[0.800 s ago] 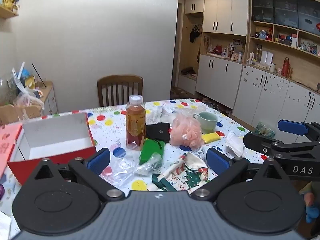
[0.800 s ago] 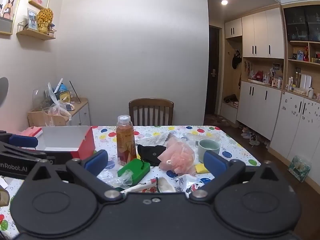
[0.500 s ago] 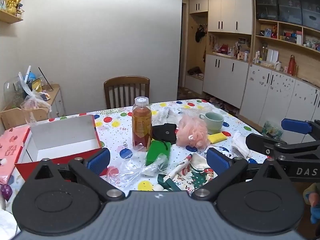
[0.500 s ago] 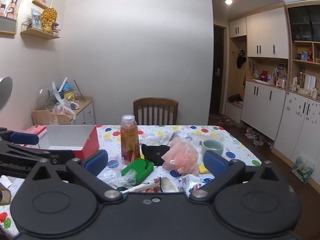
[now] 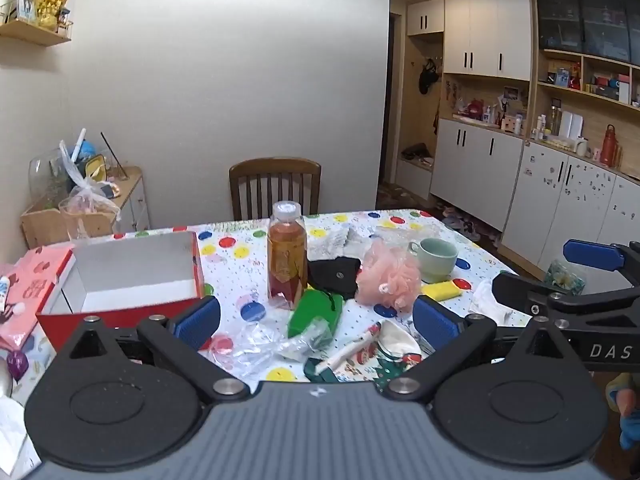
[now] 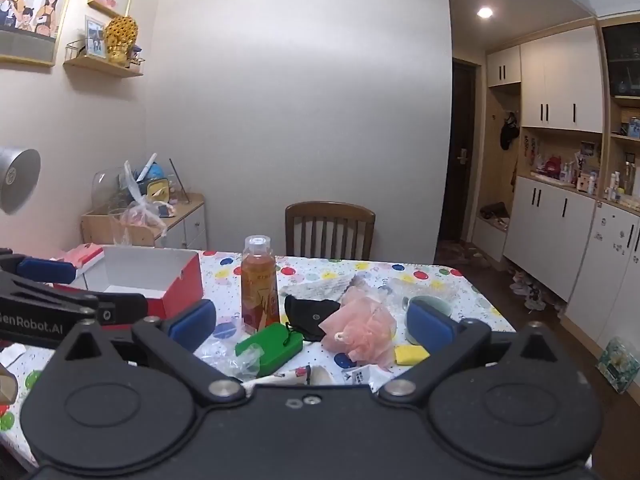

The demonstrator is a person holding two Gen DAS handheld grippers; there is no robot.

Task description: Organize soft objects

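A pink mesh bath pouf [image 5: 387, 278] [image 6: 358, 330] lies mid-table beside a black fabric pouch [image 5: 335, 276] [image 6: 311, 314]. A yellow sponge [image 5: 442, 291] [image 6: 411, 354] lies by a green mug [image 5: 434, 259]. A Christmas-print sock [image 5: 370, 358] and white crumpled cloth [image 5: 489, 300] lie near the front. An open red box [image 5: 132, 276] [image 6: 154, 282] stands at the left. My left gripper [image 5: 316, 318] is open and empty above the near edge. My right gripper [image 6: 311, 322] is open and empty, back from the table.
A bottle of amber drink [image 5: 286, 256] [image 6: 259, 284] stands mid-table. A green case [image 5: 316, 314] [image 6: 272, 346] and clear plastic wrap [image 5: 256, 342] lie in front. A wooden chair [image 5: 275, 188] stands at the far side. A pink lid [image 5: 28, 292] lies left of the box.
Both grippers have risen and pulled back a little, so the table shows lower and farther in both views. Nothing on the table has moved. Both stay open.
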